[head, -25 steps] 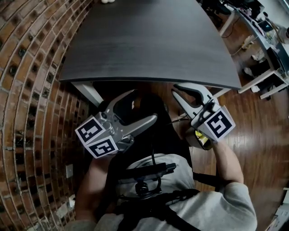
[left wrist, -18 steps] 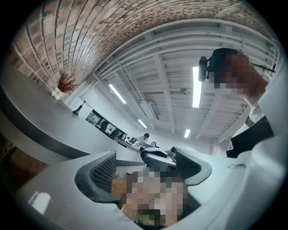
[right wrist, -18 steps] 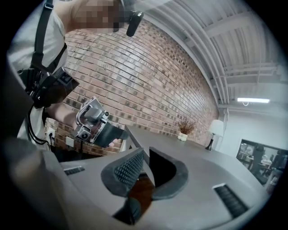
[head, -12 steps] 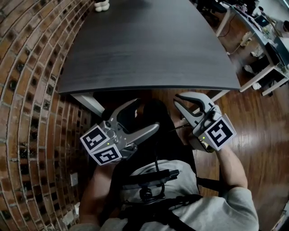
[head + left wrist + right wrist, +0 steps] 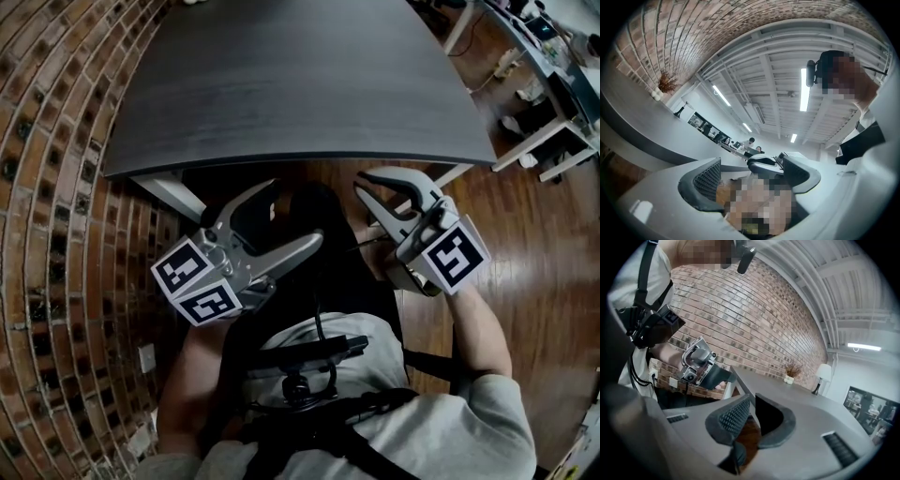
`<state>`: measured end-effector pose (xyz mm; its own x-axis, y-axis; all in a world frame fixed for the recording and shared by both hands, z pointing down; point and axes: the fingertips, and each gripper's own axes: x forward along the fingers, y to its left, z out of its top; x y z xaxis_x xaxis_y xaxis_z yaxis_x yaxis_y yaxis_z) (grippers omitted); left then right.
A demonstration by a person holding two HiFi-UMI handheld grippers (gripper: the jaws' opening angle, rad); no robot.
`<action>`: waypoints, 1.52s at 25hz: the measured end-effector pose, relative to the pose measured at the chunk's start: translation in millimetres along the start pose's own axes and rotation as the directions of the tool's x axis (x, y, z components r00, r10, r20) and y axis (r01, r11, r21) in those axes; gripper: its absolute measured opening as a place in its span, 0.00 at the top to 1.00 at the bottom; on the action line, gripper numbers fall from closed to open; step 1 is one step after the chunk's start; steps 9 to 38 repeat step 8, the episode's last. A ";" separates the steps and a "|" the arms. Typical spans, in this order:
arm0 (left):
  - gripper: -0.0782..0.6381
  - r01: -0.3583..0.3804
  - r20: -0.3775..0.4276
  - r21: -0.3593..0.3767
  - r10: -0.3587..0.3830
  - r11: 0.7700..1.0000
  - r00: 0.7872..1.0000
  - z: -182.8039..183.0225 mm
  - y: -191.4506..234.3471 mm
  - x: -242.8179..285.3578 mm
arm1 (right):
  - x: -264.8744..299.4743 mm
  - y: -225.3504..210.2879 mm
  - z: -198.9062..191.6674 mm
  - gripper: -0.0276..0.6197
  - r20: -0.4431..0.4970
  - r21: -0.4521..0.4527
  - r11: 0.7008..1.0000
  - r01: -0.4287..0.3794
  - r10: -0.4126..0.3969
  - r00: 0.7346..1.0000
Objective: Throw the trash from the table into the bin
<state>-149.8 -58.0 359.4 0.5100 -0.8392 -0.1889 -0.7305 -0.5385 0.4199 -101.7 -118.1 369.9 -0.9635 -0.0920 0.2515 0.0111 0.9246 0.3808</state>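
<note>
Zero trash: none visible on desk [image 5: 281,84]; I scan farther.
Left tongs [image 5: 295,216]: apart, empty.
Right tongs [image 5: 752,401]: together, empty; open first.

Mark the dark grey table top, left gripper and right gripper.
Dark grey table top [image 5: 291,84]: head view, bare middle of the surface.
Left gripper [image 5: 298,212]: head view, midway between its fingertips.
Right gripper [image 5: 362,186]: head view, between its fingertips.

Dark grey wood-grain tabletop [image 5: 300,84], flat, level, matte, white legs [image 5: 169,195] under its near corners, left side running along the brick wall [image 5: 56,187], near edge slightly bowed in head view.
</note>
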 end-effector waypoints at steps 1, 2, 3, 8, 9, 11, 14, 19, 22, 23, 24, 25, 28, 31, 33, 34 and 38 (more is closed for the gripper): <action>0.33 0.000 0.000 -0.001 0.000 1.000 1.000 -0.1 0.0 0.1 | -0.1 0.2 -0.4 0.90 -0.003 0.000 1.000 0.000 0.000 1.000; 0.33 0.000 0.000 -0.002 0.000 1.000 1.000 -0.1 0.0 0.1 | 0.0 0.3 -0.7 0.90 -0.005 -0.003 1.000 -0.002 0.002 1.000; 0.33 0.000 0.000 -0.002 0.000 1.000 1.000 0.0 0.2 0.1 | 0.4 0.5 -1.0 0.90 -0.005 -0.007 1.000 -0.003 0.003 1.000; 0.33 0.001 -0.003 -0.005 -0.001 1.000 1.000 -1.2 1.6 -0.4 | 2.4 2.1 -3.0 0.90 -0.009 -0.013 1.000 -0.009 0.009 1.000; 0.33 0.001 -0.003 -0.005 -0.001 1.000 1.000 -1.2 1.6 -0.4 | 2.4 2.1 -3.0 0.90 -0.009 -0.013 1.000 -0.009 0.009 1.000; 0.33 0.001 -0.003 -0.005 -0.001 1.000 1.000 -1.2 1.6 -0.4 | 2.4 2.1 -3.0 0.90 -0.009 -0.013 1.000 -0.009 0.009 1.000; 0.33 0.001 -0.003 -0.005 -0.001 1.000 1.000 -1.2 1.6 -0.4 | 2.4 2.1 -3.0 0.90 -0.009 -0.013 1.000 -0.009 0.009 1.000; 0.33 0.001 -0.003 -0.005 -0.001 1.000 1.000 -1.2 1.6 -0.4 | 2.4 2.1 -3.0 0.90 -0.009 -0.013 1.000 -0.009 0.009 1.000; 0.33 0.001 -0.003 -0.005 -0.001 1.000 1.000 -1.2 1.6 -0.4 | 2.4 2.1 -3.0 0.90 -0.009 -0.013 1.000 -0.009 0.009 1.000; 0.33 0.001 -0.003 -0.005 -0.001 1.000 1.000 -1.2 1.6 -0.4 | 2.4 2.1 -3.0 0.90 -0.009 -0.013 1.000 -0.009 0.009 1.000; 0.33 0.001 -0.003 -0.005 -0.001 1.000 1.000 -1.2 1.6 -0.4 | 2.4 2.1 -3.0 0.90 -0.009 -0.013 1.000 -0.009 0.009 1.000; 0.33 0.001 -0.003 -0.005 -0.001 1.000 1.000 -1.2 1.6 -0.4 | 2.4 2.1 -3.0 0.90 -0.009 -0.013 1.000 -0.009 0.009 1.000; 0.33 0.001 -0.003 -0.005 -0.001 1.000 1.000 -1.2 1.6 -0.4 | 2.4 2.1 -3.0 0.90 -0.009 -0.013 1.000 -0.009 0.009 1.000; 0.33 0.001 -0.003 -0.005 -0.001 1.000 1.000 -1.2 1.6 -0.4 | 2.4 2.1 -3.0 0.90 -0.009 -0.013 1.000 -0.009 0.009 1.000; 0.33 0.001 -0.003 -0.005 -0.001 1.000 1.000 -1.2 1.6 -0.4 | 2.4 2.1 -3.0 0.90 -0.009 -0.013 1.000 -0.009 0.009 1.000; 0.33 0.001 -0.003 -0.005 -0.001 1.000 1.000 -1.2 1.6 -0.4 | 2.4 2.1 -3.0 0.90 -0.009 -0.013 1.000 -0.009 0.009 1.000; 0.33 0.001 -0.003 -0.005 -0.001 1.000 1.000 -1.2 1.6 -0.4 | 2.4 2.1 -3.0 0.90 -0.009 -0.013 1.000 -0.009 0.009 1.000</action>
